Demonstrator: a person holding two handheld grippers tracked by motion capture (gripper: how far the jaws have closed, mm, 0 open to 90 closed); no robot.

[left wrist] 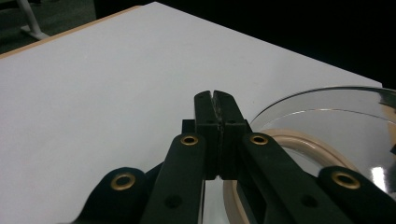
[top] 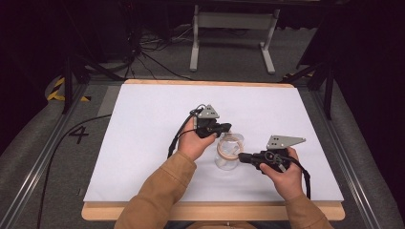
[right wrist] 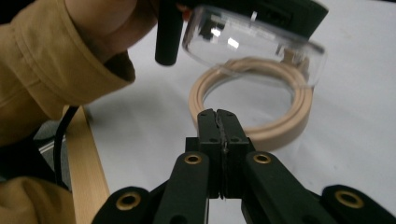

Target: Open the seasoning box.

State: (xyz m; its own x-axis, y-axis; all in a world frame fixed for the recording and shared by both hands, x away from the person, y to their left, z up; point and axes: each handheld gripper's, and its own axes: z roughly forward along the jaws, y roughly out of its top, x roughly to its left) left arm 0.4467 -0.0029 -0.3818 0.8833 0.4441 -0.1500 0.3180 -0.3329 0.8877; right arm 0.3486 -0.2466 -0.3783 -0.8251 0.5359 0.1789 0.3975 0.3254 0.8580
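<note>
Jaws pressed together on both: left hand-held gripper [top: 224,127] and right hand-held gripper [top: 242,157] flank the clear glass jar [top: 228,153] with its beige ring [right wrist: 252,105] on the bench [top: 143,143], seemingly steadying it.

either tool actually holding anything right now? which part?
No. Both tools are shut on nothing: the left tool sits beside the clear cup's rim, and the right tool points at the beige ring.

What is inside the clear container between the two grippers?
A beige ring shows through the clear container, seemingly inside it. The left gripper covers part of the rim, and glare hides anything else.
</note>
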